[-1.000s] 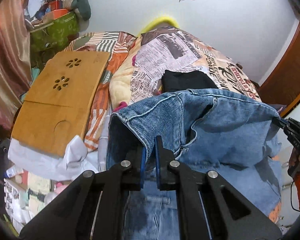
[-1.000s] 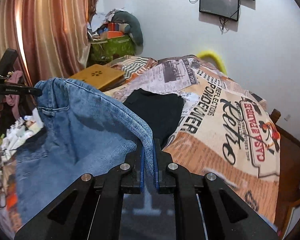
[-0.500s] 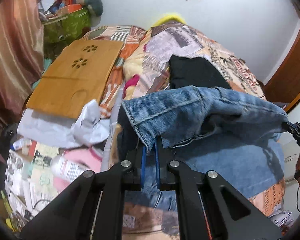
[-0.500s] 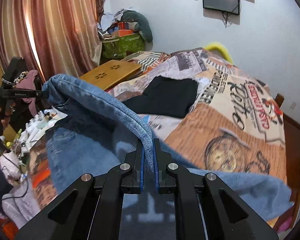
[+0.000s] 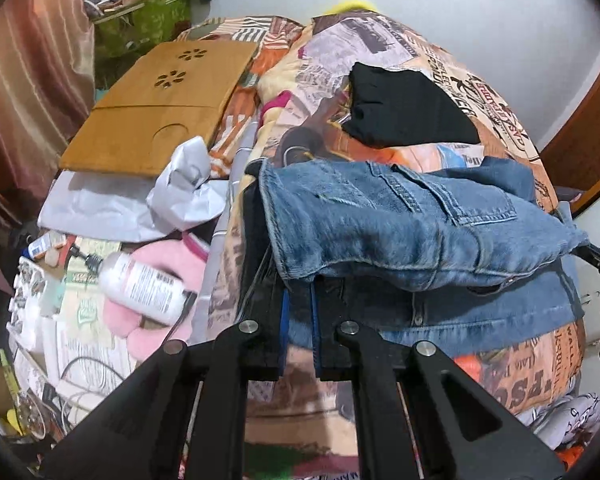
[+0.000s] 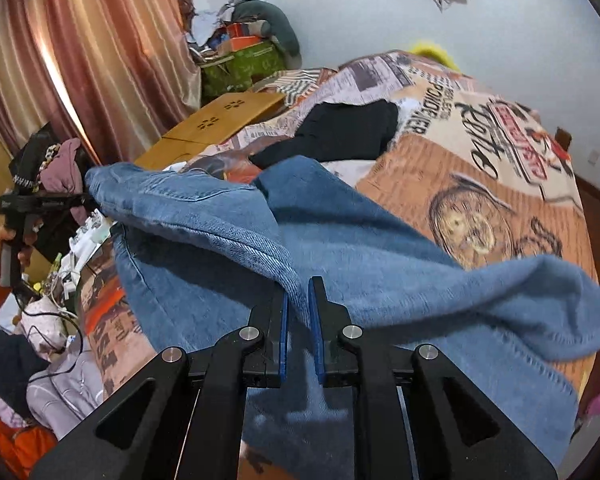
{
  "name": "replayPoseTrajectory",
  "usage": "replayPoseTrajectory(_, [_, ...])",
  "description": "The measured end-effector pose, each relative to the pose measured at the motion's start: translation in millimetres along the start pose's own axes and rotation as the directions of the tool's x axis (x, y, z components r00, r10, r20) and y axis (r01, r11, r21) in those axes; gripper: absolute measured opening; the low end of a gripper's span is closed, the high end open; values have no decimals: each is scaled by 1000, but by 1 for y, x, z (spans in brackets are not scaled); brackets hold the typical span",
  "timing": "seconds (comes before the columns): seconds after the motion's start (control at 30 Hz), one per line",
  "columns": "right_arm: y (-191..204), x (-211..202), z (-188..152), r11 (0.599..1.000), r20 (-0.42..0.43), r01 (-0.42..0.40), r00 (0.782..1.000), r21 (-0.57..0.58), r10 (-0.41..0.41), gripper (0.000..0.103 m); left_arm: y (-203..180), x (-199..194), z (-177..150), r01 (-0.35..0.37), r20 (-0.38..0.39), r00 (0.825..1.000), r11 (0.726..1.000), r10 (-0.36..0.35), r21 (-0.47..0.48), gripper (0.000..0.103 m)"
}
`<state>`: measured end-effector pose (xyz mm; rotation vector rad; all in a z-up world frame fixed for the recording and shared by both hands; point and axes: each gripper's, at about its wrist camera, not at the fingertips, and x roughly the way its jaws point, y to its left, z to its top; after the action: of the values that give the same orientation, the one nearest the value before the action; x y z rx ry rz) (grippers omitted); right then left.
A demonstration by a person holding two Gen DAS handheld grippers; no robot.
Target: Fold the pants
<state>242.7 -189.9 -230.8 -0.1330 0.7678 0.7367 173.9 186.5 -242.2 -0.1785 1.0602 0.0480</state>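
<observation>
Two claws are carrying one edge of the faded blue denim pants (image 5: 400,220) across the bed's newspaper-print bedspread (image 6: 480,184). My left claw (image 5: 299,312) is clamped on the corner nearest the bedside clutter, and my right claw (image 6: 298,308) is pinching the far end of that same edge. Its jaws have just eased apart a little, though denim sits between the pads and looks gripped. The rest of the pants lies spread on the bedspread below, so I judge this a fold half laid over.

My main worry is that right pinch. If it keeps loosening before the edge is down, that corner drops early and the fold lands skewed. In the right wrist view a loose flap of denim billows off to the right, and it could tuck under and leave a ridge.

The black folded garment (image 5: 404,108) lies just beyond the pants. Overshooting would push the edge onto it.

The left corner hangs near the bed's side. Beside it sit a white plastic bottle (image 5: 144,284) and crumpled white paper (image 5: 188,188), which a swinging hem might catch.
</observation>
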Motion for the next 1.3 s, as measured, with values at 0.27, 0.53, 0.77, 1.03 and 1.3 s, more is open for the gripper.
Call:
replayPoseTrajectory(0.27, [-27, -31, 1, 996, 56, 69, 996, 60, -73, 20, -6, -36, 13, -28, 105, 994, 1000, 28, 1, 8])
replayPoseTrajectory(0.53, [-72, -55, 0, 978, 91, 146, 983, 148, -161, 21, -64, -19, 49, 43, 104, 993, 997, -49, 65, 8])
replayPoseTrajectory(0.77, [-129, -60, 1, 944, 65, 237, 964, 232, -258, 35, -148, 17, 81, 143, 69, 985, 975, -157, 172, 12])
replayPoseTrajectory(1.03, [-183, -24, 23, 923, -7, 272, 960, 272, -281, 36, -216, 84, 90, 190, -45, 982, 945, -185, 266, 17])
replayPoseTrajectory(1.3, [-191, 30, 47, 949, -68, 177, 984, 262, -165, 36, -240, 121, 70, 151, -76, 988, 930, -133, 336, 17])
